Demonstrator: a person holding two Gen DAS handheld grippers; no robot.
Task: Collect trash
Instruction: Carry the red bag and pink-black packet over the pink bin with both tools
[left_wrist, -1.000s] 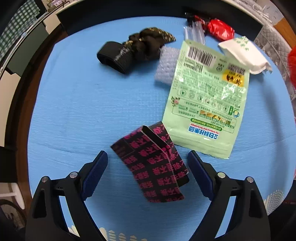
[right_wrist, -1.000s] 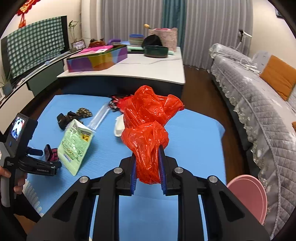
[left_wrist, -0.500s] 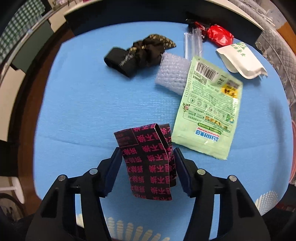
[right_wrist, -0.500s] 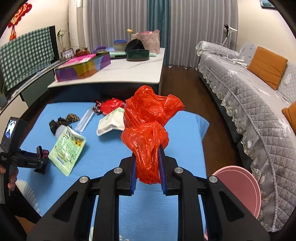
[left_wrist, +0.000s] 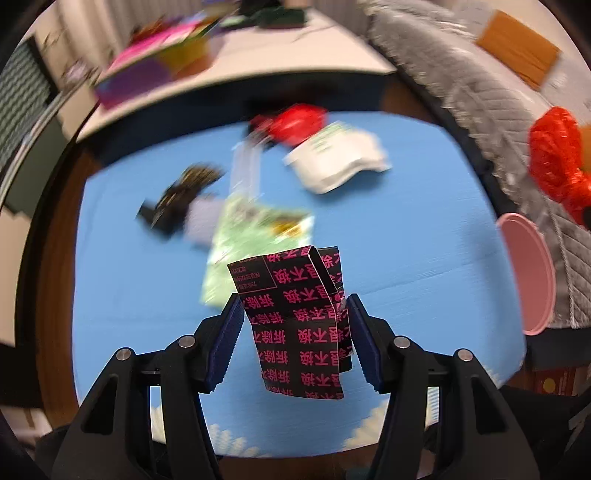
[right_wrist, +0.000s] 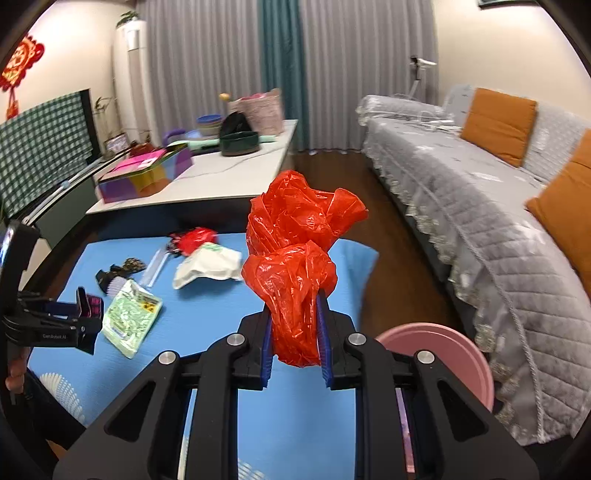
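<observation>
My left gripper (left_wrist: 294, 314) is shut on a black wrapper with pink characters (left_wrist: 299, 325) and holds it above the blue table (left_wrist: 406, 229); it also shows in the right wrist view (right_wrist: 88, 308). My right gripper (right_wrist: 294, 325) is shut on a crumpled red plastic bag (right_wrist: 295, 258), held above the table's right side near a pink bin (right_wrist: 443, 350). On the table lie a green pouch (right_wrist: 131, 319), a white packet (right_wrist: 207, 266), a red wrapper (right_wrist: 194, 238), a clear plastic piece (right_wrist: 155, 264) and a black scrunchie (right_wrist: 118, 271).
The pink bin (left_wrist: 528, 273) stands by the table's right edge, beside a grey sofa (right_wrist: 480, 206) with orange cushions. A white counter (right_wrist: 207, 173) with a colourful box and bowls stands behind the table.
My left gripper closed on the black wrapper, lifted it off the table and swung its view up and to the right. My right gripper still holds the red bag, now nearer the pink bin.
</observation>
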